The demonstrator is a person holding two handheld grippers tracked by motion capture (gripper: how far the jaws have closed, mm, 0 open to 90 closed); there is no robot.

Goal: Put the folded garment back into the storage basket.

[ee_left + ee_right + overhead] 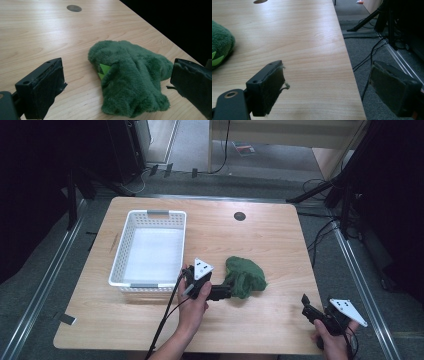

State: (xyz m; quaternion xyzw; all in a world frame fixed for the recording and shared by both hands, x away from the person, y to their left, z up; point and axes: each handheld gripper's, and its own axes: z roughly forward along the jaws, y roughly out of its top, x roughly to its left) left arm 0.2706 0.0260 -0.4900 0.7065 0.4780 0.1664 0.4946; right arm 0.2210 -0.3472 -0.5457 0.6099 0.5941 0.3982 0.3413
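Left gripper [227,291]: fingers open, flanking green plush toy [130,77] on desk [260,240].
Right gripper [306,306]: fingers open, nr desk edge.
Basket [149,250]: white, left of toy.

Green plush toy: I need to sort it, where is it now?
In the high view, the green plush toy lies mid-table, right of the white plastic basket, just ahead of the open left gripper.

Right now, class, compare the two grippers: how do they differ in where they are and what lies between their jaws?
The left gripper is near the table's middle, beside the white basket; the right gripper is at the table's near right corner. The left gripper's jaws straddle the green plush toy; the right gripper's jaws have bare wood and floor between them. Both are hand-held with jaws open.
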